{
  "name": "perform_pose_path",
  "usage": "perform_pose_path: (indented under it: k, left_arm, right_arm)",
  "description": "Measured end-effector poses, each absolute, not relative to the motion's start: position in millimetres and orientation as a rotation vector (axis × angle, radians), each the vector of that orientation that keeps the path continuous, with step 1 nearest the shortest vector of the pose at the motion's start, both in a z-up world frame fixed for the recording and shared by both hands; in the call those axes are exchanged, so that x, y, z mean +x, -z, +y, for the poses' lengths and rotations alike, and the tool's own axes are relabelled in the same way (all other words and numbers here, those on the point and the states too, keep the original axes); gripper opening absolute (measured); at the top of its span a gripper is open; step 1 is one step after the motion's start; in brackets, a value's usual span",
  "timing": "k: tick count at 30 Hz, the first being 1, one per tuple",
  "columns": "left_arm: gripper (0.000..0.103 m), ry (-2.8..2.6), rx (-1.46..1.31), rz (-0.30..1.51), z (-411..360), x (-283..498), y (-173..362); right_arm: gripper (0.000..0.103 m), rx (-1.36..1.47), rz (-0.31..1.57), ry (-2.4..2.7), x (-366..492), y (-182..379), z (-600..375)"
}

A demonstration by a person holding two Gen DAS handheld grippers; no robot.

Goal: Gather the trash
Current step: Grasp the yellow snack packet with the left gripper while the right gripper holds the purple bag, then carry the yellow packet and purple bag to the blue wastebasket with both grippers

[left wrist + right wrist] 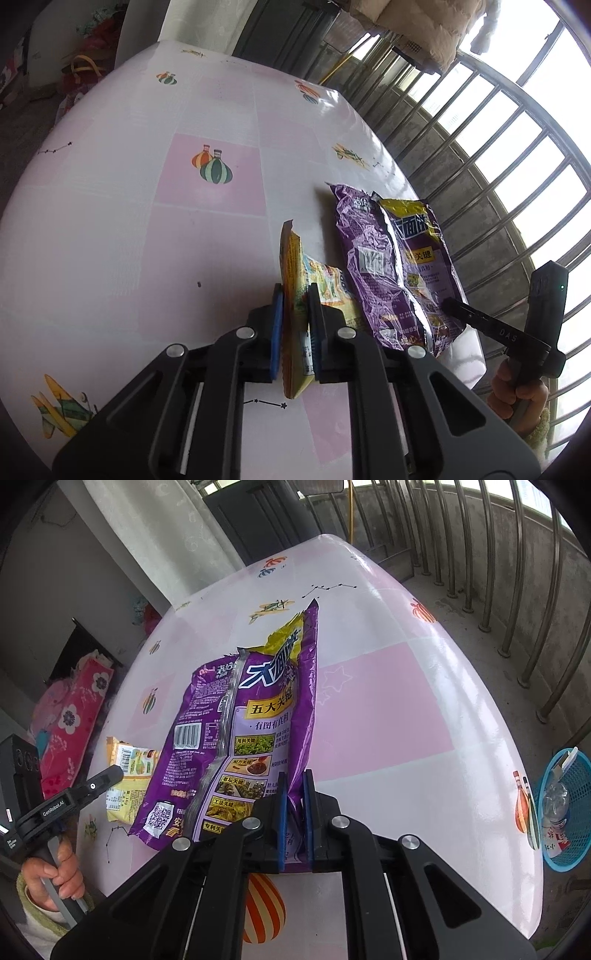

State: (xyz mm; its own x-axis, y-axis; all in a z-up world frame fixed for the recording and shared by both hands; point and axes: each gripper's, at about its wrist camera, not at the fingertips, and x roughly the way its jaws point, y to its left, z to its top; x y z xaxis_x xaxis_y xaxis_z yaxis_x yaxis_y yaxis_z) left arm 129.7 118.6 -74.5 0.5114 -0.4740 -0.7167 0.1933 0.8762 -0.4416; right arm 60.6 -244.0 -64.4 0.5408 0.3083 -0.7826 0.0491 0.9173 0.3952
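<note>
A yellow snack wrapper stands on edge on the table, and my left gripper is shut on its near end, blue pads on both faces. Just to its right lies a large purple snack bag. In the right wrist view my right gripper is shut on the near corner of the purple bag, which is lifted and slants up off the table. The yellow wrapper shows at the left there, with a finger of the left gripper on it.
The table has a glossy pink and white cloth with balloon prints. A blue mesh basket holding several bits of trash stands on the floor past the table's right edge. Metal railings run along the far side.
</note>
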Motion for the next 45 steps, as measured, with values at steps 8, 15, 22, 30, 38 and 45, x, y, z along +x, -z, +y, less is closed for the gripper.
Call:
perform_pose_path:
  k: [8, 15, 22, 30, 38, 45]
  left_arm:
    - [0.01, 0.41, -0.256, 0.816, 117.0, 120.8, 29.6]
    - [0.01, 0.502, -0.238, 0.73, 90.5, 118.0, -12.7]
    - [0.01, 0.697, -0.183, 0.725, 12.1, 123.2, -30.6]
    - [0.01, 0.931, -0.091, 0.757, -111.6, 118.3, -35.0]
    - [0.01, 1.065, -0.032, 0.818, -214.4, 113.2, -21.8]
    - [0.01, 1.126, 0.047, 0.898, -280.7, 111.8, 4.2]
  right_arm:
    - [0.007, 0.434, 0.914, -0.117, 39.0, 44.9, -272.5]
    - [0.006, 0.514, 0.857, -0.085, 12.7, 38.8, -302.4]
    - [0.006, 0.612, 0.784, -0.009, -21.5, 38.9, -339.8]
    - [0.006, 0.809, 0.628, 0.17, -86.9, 48.5, -428.3]
    - [0.006, 1.236, 0.444, 0.367, -155.2, 122.4, -536.1]
    - [0.006, 1.688, 0.352, 0.472, -174.9, 243.1, -591.3]
